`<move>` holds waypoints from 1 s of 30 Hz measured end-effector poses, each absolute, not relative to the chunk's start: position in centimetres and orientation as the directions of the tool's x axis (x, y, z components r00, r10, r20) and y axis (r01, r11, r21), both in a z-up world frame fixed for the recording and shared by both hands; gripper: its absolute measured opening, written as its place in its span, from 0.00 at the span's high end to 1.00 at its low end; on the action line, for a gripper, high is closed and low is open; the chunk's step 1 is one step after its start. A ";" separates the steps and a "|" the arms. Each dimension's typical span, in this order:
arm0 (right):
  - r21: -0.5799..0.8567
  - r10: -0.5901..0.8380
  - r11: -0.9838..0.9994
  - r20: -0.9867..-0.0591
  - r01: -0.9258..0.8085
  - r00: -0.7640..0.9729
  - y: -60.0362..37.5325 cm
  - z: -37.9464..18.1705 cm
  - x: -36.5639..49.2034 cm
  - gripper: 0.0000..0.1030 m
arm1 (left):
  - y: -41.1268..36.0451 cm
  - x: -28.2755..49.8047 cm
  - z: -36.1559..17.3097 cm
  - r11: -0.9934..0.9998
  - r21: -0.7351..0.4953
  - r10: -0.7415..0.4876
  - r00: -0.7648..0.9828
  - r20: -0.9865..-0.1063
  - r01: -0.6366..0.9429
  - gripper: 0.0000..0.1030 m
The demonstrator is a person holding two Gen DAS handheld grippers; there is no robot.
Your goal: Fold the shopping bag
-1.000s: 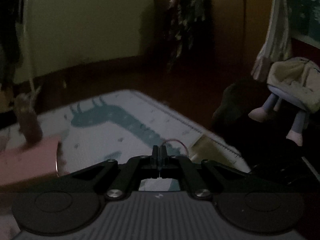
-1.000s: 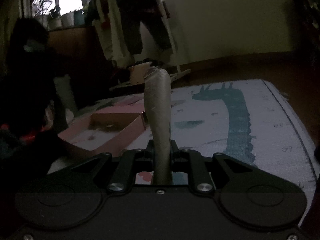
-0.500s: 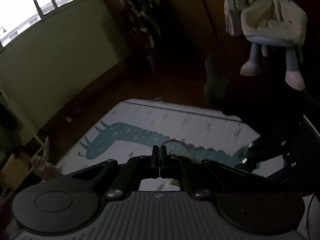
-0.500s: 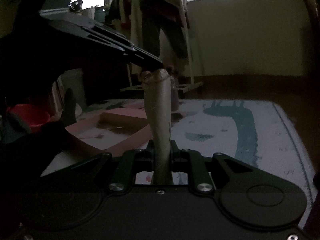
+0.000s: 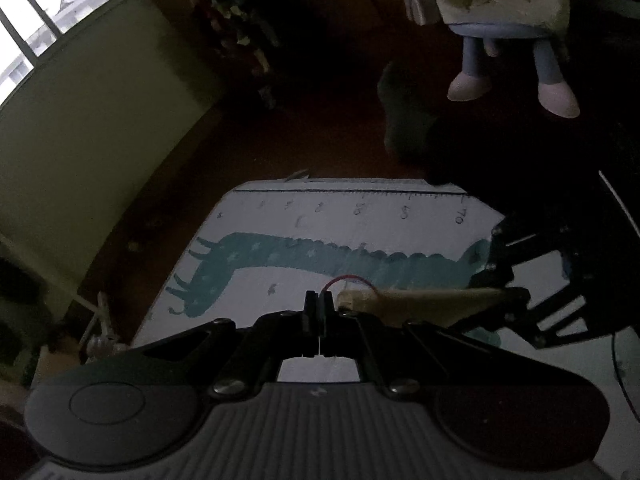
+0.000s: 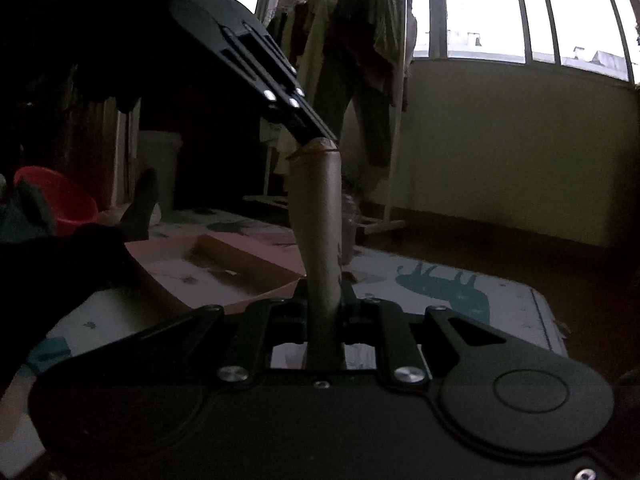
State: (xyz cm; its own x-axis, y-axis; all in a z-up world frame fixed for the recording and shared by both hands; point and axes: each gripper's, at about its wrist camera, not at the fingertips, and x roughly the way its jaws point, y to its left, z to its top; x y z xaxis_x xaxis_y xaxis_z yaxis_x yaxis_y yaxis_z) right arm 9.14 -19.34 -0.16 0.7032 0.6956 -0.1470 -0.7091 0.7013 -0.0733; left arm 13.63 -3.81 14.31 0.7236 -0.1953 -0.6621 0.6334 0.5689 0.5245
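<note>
Dim light fell on a play mat (image 5: 360, 236) printed with a teal giraffe, a pink box (image 6: 224, 264) lying near its left edge. Above the mat, the right hand-held gripper (image 6: 324, 300) clamped the shopping bag (image 6: 318, 216), already rolled into a tight tan tube, probably to keep it from unrolling. The left hand-held gripper (image 5: 319, 308), jaws fully closed, pinched a thin red band (image 5: 348, 280) at the roll's tip, apparently to loop it around as a tie
</note>
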 end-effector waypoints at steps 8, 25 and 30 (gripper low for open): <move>-0.064 0.699 0.706 -0.099 -0.706 0.708 -19.8 0.2 8.9 0.87 | -3.5 12.6 15.3 0.570 0.528 -0.209 0.733 -0.648 0.630 1.00; 0.089 0.775 0.623 0.066 -0.777 0.629 -21.1 1.0 8.4 0.87 | -1.4 11.5 18.1 0.640 0.355 -0.368 0.677 -0.638 0.682 1.00; 0.256 0.824 0.511 0.125 -0.821 0.552 -22.0 0.9 9.0 0.87 | -0.6 11.3 18.6 0.646 0.327 -0.386 0.664 -0.640 0.690 1.00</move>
